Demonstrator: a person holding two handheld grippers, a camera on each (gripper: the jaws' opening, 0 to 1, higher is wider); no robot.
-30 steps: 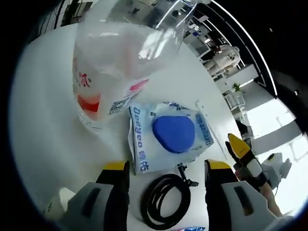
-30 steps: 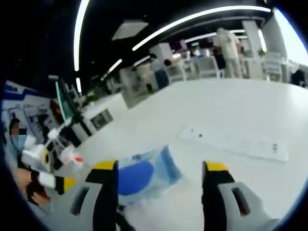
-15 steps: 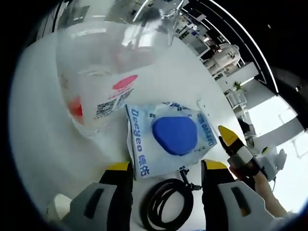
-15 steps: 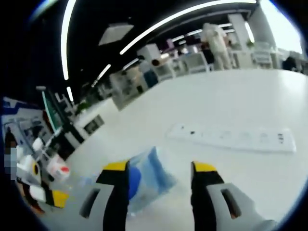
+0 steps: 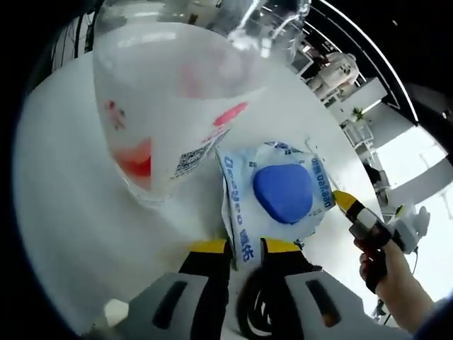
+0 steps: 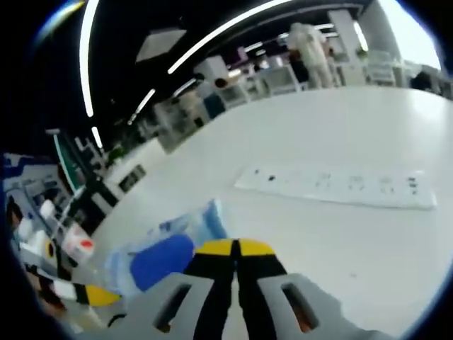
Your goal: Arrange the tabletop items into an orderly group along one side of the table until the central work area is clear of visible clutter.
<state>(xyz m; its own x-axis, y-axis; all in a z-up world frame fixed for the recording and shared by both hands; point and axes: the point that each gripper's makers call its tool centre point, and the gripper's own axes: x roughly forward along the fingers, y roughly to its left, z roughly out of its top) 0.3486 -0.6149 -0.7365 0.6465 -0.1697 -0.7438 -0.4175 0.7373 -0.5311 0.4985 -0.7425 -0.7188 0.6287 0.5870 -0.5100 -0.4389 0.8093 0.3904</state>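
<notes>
the left gripper (image 5: 244, 249) pinched the near edge of the soft, light mask packet (image 5: 272, 197); it looked floppy. the right gripper (image 6: 235, 249) was pressed together, empty.

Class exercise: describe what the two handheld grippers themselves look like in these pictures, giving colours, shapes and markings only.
The left gripper and the right gripper look alike: two blocky light grey jaws, each with a dark slot, black inner faces and bright yellow tips. Seen from the left gripper view, the right gripper is white and black with a yellow tip.
</notes>
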